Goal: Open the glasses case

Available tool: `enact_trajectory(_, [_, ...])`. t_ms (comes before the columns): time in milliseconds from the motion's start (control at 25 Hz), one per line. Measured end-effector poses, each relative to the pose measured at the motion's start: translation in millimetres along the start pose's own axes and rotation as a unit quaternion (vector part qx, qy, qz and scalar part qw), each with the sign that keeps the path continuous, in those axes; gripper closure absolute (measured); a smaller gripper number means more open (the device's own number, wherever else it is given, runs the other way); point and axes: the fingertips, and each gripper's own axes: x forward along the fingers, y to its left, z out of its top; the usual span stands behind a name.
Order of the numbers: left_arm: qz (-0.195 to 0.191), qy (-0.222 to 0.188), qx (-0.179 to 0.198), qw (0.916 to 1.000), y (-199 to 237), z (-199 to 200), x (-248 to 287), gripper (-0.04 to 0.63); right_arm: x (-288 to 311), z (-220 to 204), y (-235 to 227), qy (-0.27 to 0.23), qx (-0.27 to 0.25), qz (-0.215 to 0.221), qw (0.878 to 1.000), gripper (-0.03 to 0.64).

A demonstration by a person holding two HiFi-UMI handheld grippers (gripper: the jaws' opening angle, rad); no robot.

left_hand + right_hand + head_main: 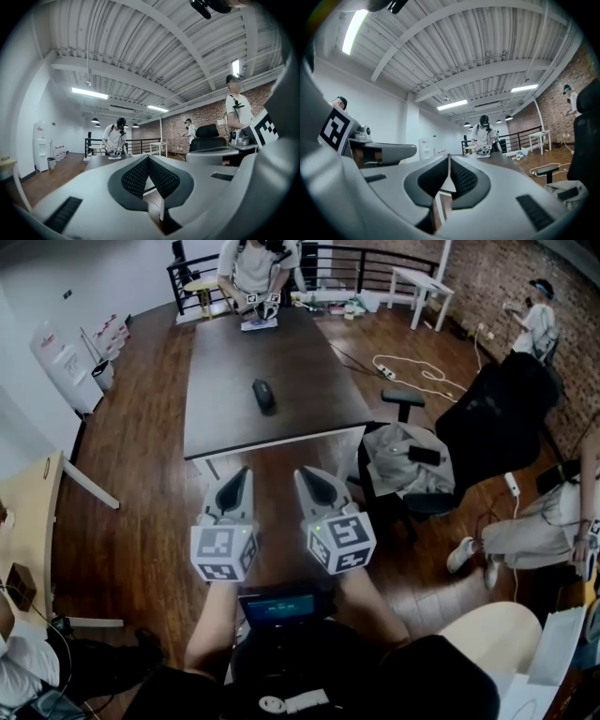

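- The glasses case [263, 395] is a small dark oval thing. It lies alone near the middle of the long dark table [225, 352], a little closer to the near end than to the far end. It is too small to tell if its lid is fully closed.
- Nothing touches the case, and both grippers are well apart from it, in front of the near edge of the table and above the wooden floor [141, 521].
- The left gripper [245, 471] points toward the table. Its jaws are clenched together, the ribbed pads meet in one line, and nothing is between them.
- The right gripper [302, 472] is just beside the left one and also points toward the table. Its jaws are pressed together too, with only a very thin slit, and it grasps nothing.
- At the far end of the table a person in a white shirt [255, 263] bends over some small things on the tabletop.
- To the right of the table is a black office chair [497, 418], and beside it a grey cloth [401, 460] is thrown over a seat.
- A white cable [417, 373] lies in loops on the floor behind the chair.
- A seated person [539, 521] is at the right edge, and another person [536, 324] stands near the brick wall [487, 277].
- A white water dispenser [64, 371] stands at the left wall.
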Motion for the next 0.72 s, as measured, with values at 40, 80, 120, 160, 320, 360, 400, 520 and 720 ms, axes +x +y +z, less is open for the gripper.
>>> enact_trajectory(40, [0.004, -0.001, 0.000, 1.0000, 1.7, 0.2, 0.0, 0.595, 0.8, -0.9, -1.0, 0.001, 0.001, 0.002, 1.000, 0.588])
enact_trajectory(80, [0.008, -0.001, 0.001, 1.0000, 3.2, 0.5, 0.2, 0.595, 1.8, -1.3, -1.7, 0.001, 0.001, 0.003, 1.000, 0.588])
enact_trajectory(120, [0.009, -0.002, 0.003, 1.0000, 4.5, 1.6, 1.0, 0.595, 3.4, -1.0, -2.0, 0.000, 0.001, 0.004, 1.000, 0.588])
enact_trajectory(160, [0.010, -0.003, 0.005, 0.9999, 5.5, 3.1, 2.3, 0.595, 5.3, -0.3, -1.7, -0.001, 0.001, 0.005, 1.000, 0.589])
enact_trajectory(320, [0.019, -0.002, 0.002, 0.9998, 11.2, 1.6, 6.3, 0.595, 14.7, 0.1, 1.0, 0.002, -0.003, 0.019, 1.000, 0.588])
enact_trajectory(360, [0.019, -0.003, 0.004, 0.9998, 13.6, 1.6, 8.7, 0.595, 18.6, 0.7, 0.4, -0.001, -0.002, 0.021, 1.000, 0.589])
enact_trajectory(400, [0.018, -0.005, 0.006, 0.9998, 15.8, 2.7, 12.9, 0.595, 23.3, 2.2, -1.1, -0.004, -0.001, 0.022, 1.000, 0.589])
enact_trajectory(520, [0.014, -0.005, 0.004, 0.9999, 21.3, 3.2, 31.7, 0.595, 38.7, 3.7, -9.6, -0.003, -0.003, 0.023, 1.000, 0.588])
enact_trajectory(720, [0.006, 0.008, -0.002, 0.9999, 30.2, -0.5, 60.6, 0.595, 65.9, -1.3, -21.1, 0.015, -0.002, 0.022, 1.000, 0.588])
